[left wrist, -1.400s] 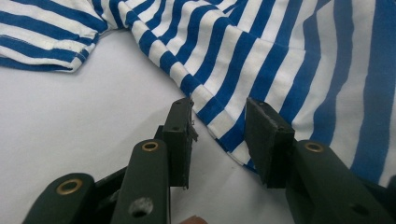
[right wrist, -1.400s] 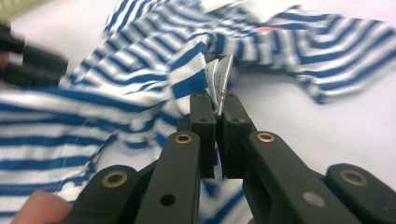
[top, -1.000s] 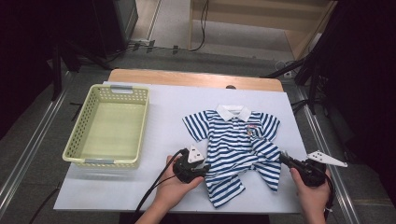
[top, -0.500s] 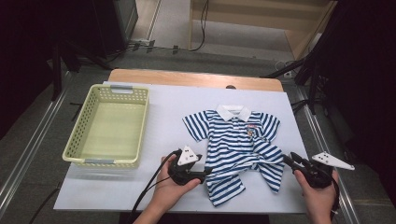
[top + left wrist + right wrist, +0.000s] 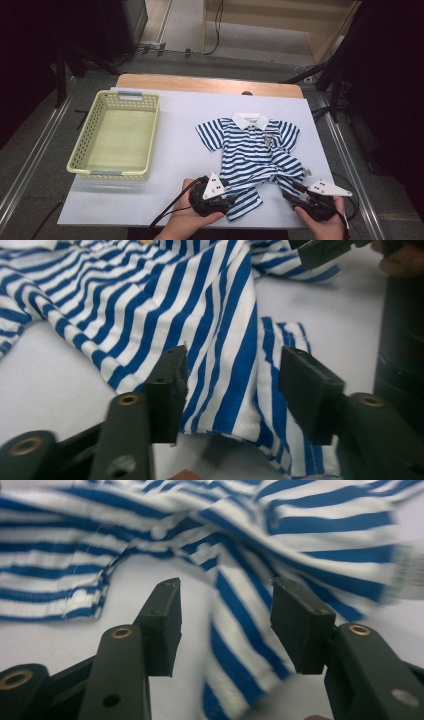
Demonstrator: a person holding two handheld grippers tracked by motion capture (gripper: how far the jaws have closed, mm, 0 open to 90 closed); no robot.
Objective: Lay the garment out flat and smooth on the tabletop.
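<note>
The striped shirt point(image 5: 252, 157) lies rumpled on the white table point(image 5: 175, 150), right of the basket point(image 5: 116, 135). My left gripper point(image 5: 231, 385) and right gripper point(image 5: 225, 625) have just opened, hem cloth between the jaws, unpinched. Soft, light, limp: I'd pinch the bottom corners.

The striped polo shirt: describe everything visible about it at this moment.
The striped polo shirt is small, of soft knit-looking fabric with blue and white bands, a white collar and a small chest badge. It lies front up on the white table cover, collar away from the person, sleeves spread, to the right of the basket. Its lower half is rumpled and bunched. The left gripper and right gripper each straddle loose hem fabric with jaws apart, not pinching.
</note>
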